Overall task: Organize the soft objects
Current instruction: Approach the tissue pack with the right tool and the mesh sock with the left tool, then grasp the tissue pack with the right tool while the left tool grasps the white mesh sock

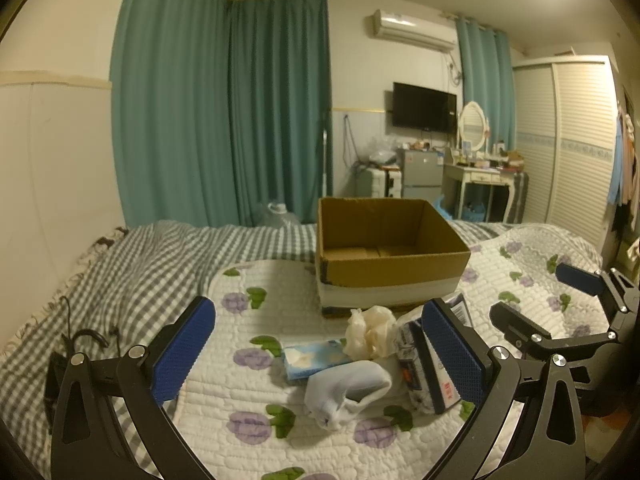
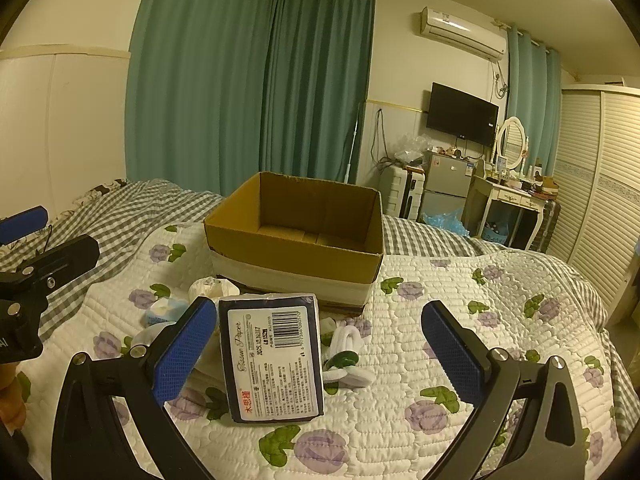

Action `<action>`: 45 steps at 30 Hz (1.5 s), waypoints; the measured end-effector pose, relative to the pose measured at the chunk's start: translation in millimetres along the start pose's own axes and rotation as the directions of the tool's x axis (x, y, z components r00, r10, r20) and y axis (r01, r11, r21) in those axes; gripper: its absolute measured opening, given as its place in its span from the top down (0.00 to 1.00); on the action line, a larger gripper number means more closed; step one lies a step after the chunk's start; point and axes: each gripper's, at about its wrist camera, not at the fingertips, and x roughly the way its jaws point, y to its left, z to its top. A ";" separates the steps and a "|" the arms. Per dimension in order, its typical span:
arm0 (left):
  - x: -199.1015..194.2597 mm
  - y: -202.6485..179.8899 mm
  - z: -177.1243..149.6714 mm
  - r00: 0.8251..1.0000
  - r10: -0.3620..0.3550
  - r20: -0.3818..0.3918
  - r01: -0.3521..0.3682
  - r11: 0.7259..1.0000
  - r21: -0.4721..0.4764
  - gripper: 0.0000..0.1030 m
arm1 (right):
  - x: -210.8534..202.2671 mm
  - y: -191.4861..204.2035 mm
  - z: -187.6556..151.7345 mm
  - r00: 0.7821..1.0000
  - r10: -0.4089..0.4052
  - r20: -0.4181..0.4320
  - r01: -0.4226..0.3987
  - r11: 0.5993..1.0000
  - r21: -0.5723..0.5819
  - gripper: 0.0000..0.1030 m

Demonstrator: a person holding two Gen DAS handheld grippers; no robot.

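An open, empty cardboard box (image 1: pixel 394 254) (image 2: pixel 298 240) stands on the floral quilt. In front of it lie a crumpled cream cloth (image 1: pixel 370 332) (image 2: pixel 212 288), a light blue tissue packet (image 1: pixel 314 358) (image 2: pixel 164 310), a pale blue sock (image 1: pixel 346 394), a dark blue tissue paper pack (image 2: pixel 272 356) (image 1: pixel 416 368) and a white and green soft item (image 2: pixel 346 354). My left gripper (image 1: pixel 318 356) is open above the sock and packet. My right gripper (image 2: pixel 318 356) is open with the tissue pack between its fingers, untouched.
The floral quilt (image 2: pixel 460 304) covers a grey checked bed sheet (image 1: pixel 120 276). A black hanger (image 1: pixel 86 338) lies at the left. Teal curtains, a wall, a fridge, a dressing table and a wardrobe stand beyond the bed.
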 end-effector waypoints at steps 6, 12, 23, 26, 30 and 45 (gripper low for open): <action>0.0 0.0 0.0 1.000 0.001 0.001 -0.001 1.000 0.000 0.00 | 2.3 1.2 -1.0 1.000 0.001 -0.007 -0.001 1.000 -0.005 0.00; -0.1 0.1 0.2 1.000 -0.001 0.001 0.001 1.000 0.000 0.00 | 3.5 2.5 -0.2 1.000 0.000 -0.009 -0.001 1.000 -0.006 0.00; 1.7 -0.1 -4.9 1.000 -0.004 0.002 0.004 1.000 -0.001 0.00 | 4.5 3.6 -0.3 1.000 0.004 -0.012 -0.004 1.000 -0.008 0.00; 2.9 0.4 -5.6 1.000 0.001 -0.010 -0.001 1.000 -0.003 0.00 | 8.1 4.9 -1.7 1.000 0.005 -0.026 -0.006 1.000 -0.014 0.00; 12.0 4.5 -8.2 0.999 0.001 -0.052 -0.001 1.000 -0.017 0.00 | 19.4 6.1 -7.9 0.997 0.018 -0.071 -0.020 0.999 -0.028 0.00; 73.2 12.2 -51.4 0.948 -0.039 -0.317 0.020 0.998 -0.063 0.00 | 98.2 21.2 -53.0 0.935 0.116 -0.335 -0.135 0.990 -0.033 0.19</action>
